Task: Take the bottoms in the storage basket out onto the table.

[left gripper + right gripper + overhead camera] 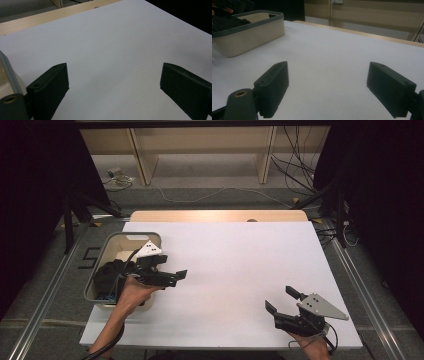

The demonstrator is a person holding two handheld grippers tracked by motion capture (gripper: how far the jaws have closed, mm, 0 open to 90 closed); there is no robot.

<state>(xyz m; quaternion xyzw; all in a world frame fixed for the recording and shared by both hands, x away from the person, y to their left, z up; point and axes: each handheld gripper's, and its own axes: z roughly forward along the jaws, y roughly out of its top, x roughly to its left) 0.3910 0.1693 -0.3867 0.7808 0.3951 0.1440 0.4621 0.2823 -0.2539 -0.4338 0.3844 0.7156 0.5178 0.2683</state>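
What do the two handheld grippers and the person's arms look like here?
Both the left gripper and the right gripper are black, each with two blocky flat-faced jaws and a grey three-cornered plate with small dark marks on top. A black cable trails from each. The forearms are bare, no sleeves visible.

We see a white counter (235,270) with a wooden strip along its far edge. A beige basket (102,257) with a grey rim sits at its left edge, holding dark items.

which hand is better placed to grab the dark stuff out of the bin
Left. The left tongs hang open at the bin rim, beside the dark contents. The right tongs, also open, sit at the table's opposite near corner.
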